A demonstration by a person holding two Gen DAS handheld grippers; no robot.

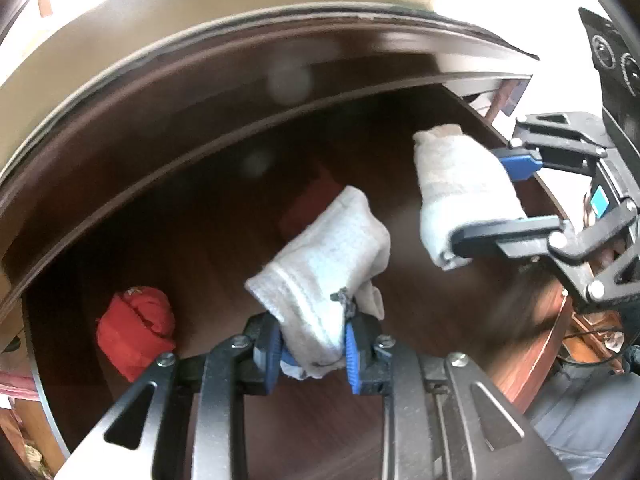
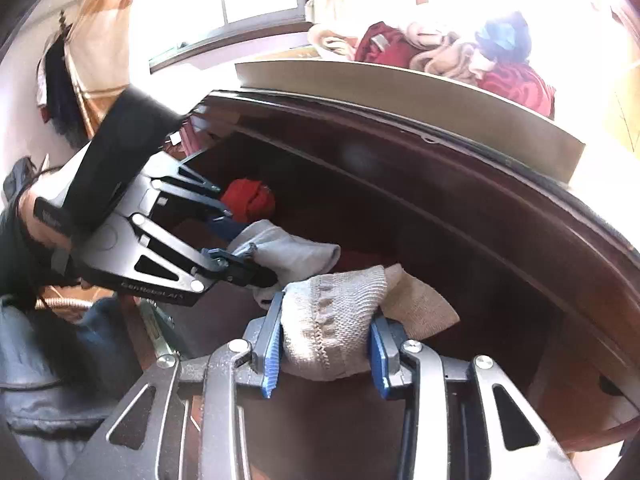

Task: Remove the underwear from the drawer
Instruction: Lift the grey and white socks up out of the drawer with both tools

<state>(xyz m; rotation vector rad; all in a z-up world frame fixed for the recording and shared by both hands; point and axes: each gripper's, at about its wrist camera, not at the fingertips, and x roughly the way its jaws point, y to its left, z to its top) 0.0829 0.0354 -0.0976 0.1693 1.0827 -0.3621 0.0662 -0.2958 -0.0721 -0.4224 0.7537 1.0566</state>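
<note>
Over drawer: 2 tongs, garment-laden.

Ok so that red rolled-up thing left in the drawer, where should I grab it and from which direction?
Grip the red bundle across its rounded, bunched middle, coming down from above through the open top of the drawer. It lies on the drawer floor near a corner, so the walls probably block a sideways approach. Both the left gripper and right gripper hold pale cloth, so one must let go first.

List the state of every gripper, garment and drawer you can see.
Left gripper: shut on white knitted bundle, lifted.
Right gripper: shut on beige knitted bundle, lifted.
Dark wooden drawer: open.
Red folded garment: lying inside drawer.
</note>
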